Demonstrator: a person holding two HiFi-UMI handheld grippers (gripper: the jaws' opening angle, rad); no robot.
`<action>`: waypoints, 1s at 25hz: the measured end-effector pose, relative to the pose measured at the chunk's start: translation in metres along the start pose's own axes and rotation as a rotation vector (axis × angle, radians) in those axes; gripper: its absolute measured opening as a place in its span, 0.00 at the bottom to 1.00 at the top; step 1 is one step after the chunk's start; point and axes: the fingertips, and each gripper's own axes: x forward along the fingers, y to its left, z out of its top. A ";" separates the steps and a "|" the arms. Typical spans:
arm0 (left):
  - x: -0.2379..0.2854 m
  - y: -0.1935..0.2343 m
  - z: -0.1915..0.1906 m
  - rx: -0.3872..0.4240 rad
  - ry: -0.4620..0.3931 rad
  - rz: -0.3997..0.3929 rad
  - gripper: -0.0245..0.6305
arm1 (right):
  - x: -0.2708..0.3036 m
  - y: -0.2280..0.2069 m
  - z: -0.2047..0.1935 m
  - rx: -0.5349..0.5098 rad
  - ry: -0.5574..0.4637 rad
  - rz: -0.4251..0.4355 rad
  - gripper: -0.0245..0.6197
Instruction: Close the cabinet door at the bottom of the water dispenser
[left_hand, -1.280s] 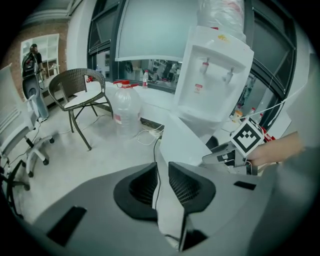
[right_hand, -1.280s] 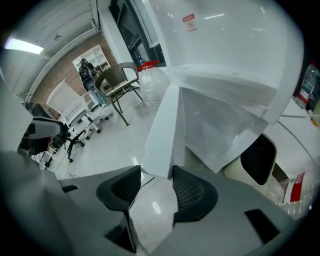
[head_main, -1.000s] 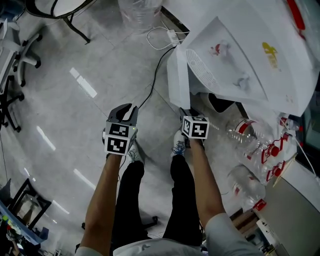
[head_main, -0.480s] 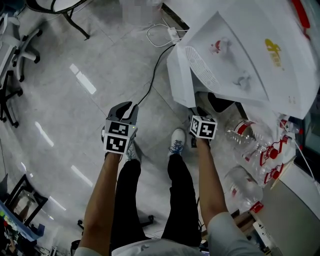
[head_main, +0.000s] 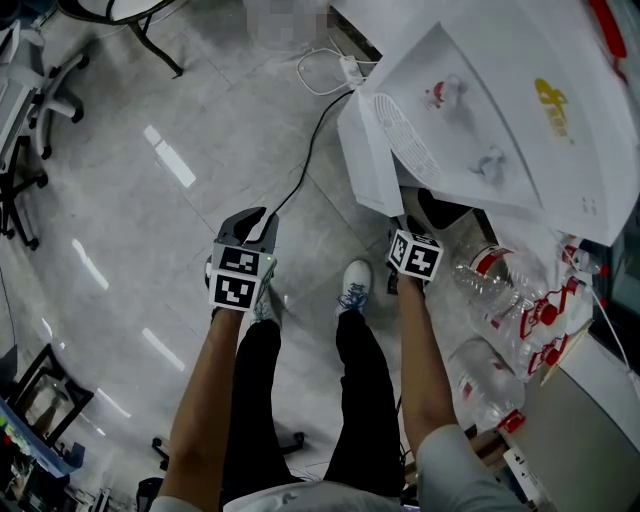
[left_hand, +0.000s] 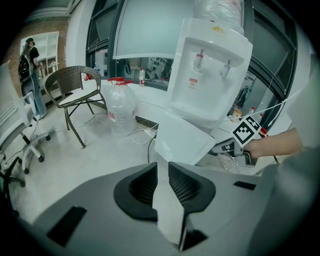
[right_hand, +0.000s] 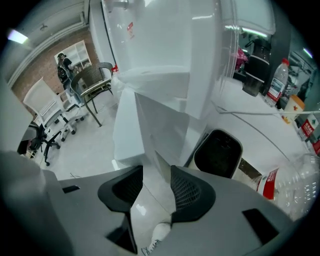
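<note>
The white water dispenser (head_main: 480, 110) stands at the upper right of the head view. Its bottom cabinet door (head_main: 362, 160) hangs open towards the left. My right gripper (head_main: 408, 232) points down at the dispenser's base, just right of the door's lower edge. Its jaws are closing with nothing between them. In the right gripper view the door (right_hand: 127, 125) stands beyond the right gripper (right_hand: 156, 180), apart from the pads. My left gripper (head_main: 252, 222) hovers over the floor left of the door, slightly open and holding nothing. The left gripper view shows the door (left_hand: 185, 142) ahead of the left gripper (left_hand: 162, 175).
A black power cord (head_main: 310, 150) runs across the floor to the dispenser. Empty water bottles (head_main: 500, 270) lie right of my right arm. A dark rounded object (right_hand: 217, 152) sits at the dispenser's base. A large jug (left_hand: 120, 107) and a chair (left_hand: 75, 85) stand further off.
My right gripper has moved right and closer to the dispenser's base, past the door's lower edge. The left gripper has stayed where it was.
</note>
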 end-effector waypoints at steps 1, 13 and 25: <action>0.002 -0.001 0.000 0.001 0.000 -0.002 0.16 | 0.001 -0.005 0.001 0.010 0.001 0.002 0.35; 0.017 -0.019 -0.013 -0.002 0.018 -0.034 0.16 | -0.001 0.010 -0.002 -0.135 -0.062 0.057 0.37; 0.023 -0.021 -0.017 -0.015 0.001 -0.060 0.16 | 0.003 -0.022 0.022 -0.023 -0.106 -0.099 0.18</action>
